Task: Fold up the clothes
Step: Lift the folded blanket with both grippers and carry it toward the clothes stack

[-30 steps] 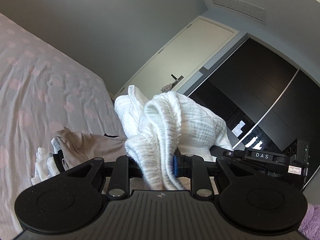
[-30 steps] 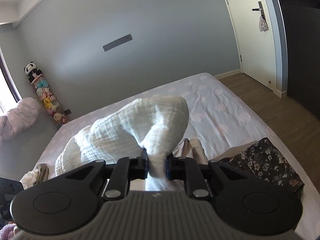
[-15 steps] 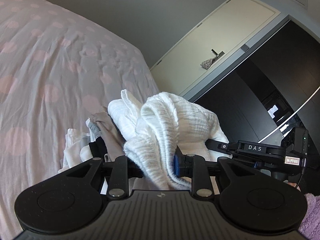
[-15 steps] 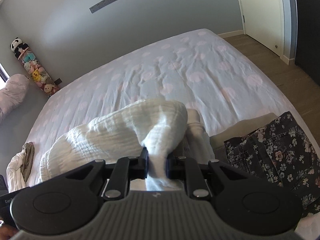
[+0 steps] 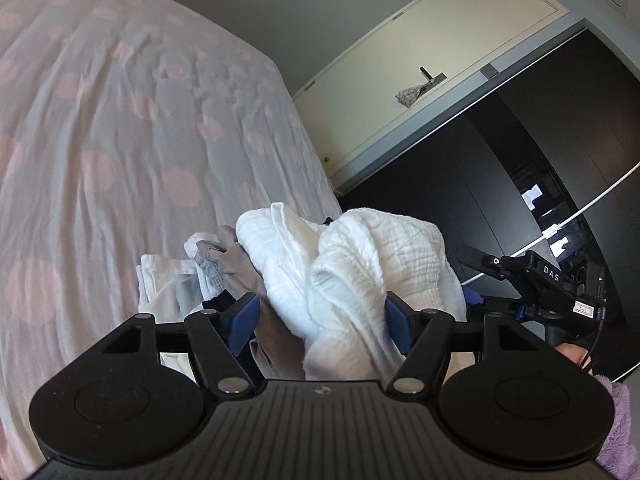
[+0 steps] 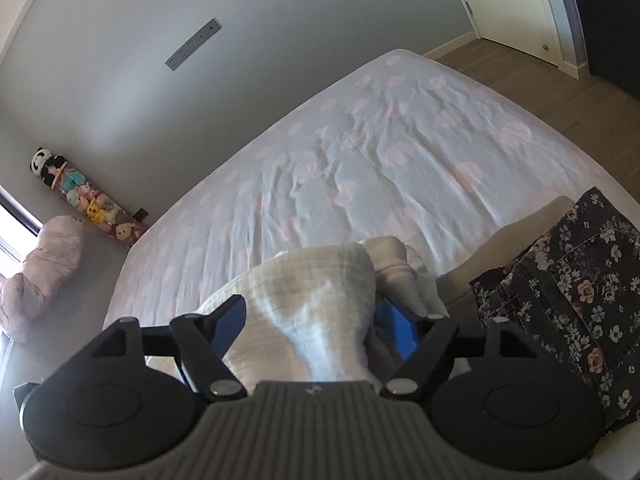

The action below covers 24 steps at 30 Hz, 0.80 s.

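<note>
A white crinkled muslin garment (image 5: pixel 360 272) lies bunched on a pile of clothes at the near edge of the bed. My left gripper (image 5: pixel 320 316) is open, its blue pads (image 5: pixel 242 318) spread on either side of the cloth. My right gripper (image 6: pixel 314 320) is open too, with the same white garment (image 6: pixel 316 292) lying loose between its jaws. A beige garment (image 5: pixel 240 268) and white and grey pieces (image 5: pixel 168 280) lie under and beside the white one. The right gripper's body (image 5: pixel 540 280) shows at the right of the left wrist view.
The bed (image 6: pixel 360 152) has a pale sheet with pink dots. A dark floral garment (image 6: pixel 568 292) lies at the bed's near right corner. A white door (image 5: pixel 400 80) and black wardrobe (image 5: pixel 540 160) stand beyond the bed. Plush toys (image 6: pixel 80 200) hang on the far wall.
Both grippers have lowered toward the bed and opened, letting go of the white garment, which now rests on the clothes pile.
</note>
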Motion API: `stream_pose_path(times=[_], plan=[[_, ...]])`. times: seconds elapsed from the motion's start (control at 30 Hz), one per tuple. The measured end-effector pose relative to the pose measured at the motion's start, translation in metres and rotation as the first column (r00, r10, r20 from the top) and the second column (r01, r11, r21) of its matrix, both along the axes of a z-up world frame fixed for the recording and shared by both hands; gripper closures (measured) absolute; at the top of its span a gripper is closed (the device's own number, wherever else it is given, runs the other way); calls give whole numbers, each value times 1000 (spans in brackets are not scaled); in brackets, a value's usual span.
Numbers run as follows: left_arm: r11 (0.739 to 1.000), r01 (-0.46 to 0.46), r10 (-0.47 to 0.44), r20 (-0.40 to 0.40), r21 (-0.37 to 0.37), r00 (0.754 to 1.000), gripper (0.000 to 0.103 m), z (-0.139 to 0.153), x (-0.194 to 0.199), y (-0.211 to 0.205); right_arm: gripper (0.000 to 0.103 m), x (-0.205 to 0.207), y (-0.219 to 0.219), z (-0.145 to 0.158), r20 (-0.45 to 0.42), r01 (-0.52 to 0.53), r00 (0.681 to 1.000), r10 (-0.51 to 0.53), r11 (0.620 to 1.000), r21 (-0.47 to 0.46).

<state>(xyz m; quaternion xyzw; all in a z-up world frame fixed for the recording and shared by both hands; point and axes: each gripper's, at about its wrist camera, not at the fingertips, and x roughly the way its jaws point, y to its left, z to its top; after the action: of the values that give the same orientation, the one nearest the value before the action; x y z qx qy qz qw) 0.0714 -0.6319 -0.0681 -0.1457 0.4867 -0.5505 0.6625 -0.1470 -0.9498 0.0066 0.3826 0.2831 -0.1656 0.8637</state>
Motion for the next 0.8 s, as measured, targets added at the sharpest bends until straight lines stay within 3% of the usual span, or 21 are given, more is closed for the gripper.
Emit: stream_pose_path(times=[0.23,0.3,0.33,0.37,0.43,0.53,0.63,0.73,0.8], plan=[[999,27,-29,-110,-28,993,39,-18,31,-18,27,21,-18,-10,8,22,1000,-22,997,70],[999,32,-36,-128,-39,991,39,-22,35,-21,35,27,-19,-14,14,12,1000,-14,996,93],[998,34,-40,-133,-46,990,41,-24,37,-22,40,29,-18,-14,13,9,1000,-10,996,89],[998,38,-45,-134,-56,990,57,-25,38,-24,45,30,-16,-14,13,5,1000,-6,997,82],[994,56,-63,-79,-92,995,78,-19,36,-24,58,30,-11,-9,27,-10,1000,9,999,44],[984,93,-86,58,-151,995,82,-1,25,-19,65,23,-2,8,72,-49,996,52,998,-47],[978,122,-88,195,-171,977,84,15,10,-15,66,20,8,21,76,-94,991,108,982,-163],[981,144,-104,272,-129,957,85,19,-2,-17,66,27,13,18,22,-129,990,138,962,-239],[989,130,-108,274,-66,956,85,13,-2,-22,67,34,12,8,-9,-137,990,139,961,-242]])
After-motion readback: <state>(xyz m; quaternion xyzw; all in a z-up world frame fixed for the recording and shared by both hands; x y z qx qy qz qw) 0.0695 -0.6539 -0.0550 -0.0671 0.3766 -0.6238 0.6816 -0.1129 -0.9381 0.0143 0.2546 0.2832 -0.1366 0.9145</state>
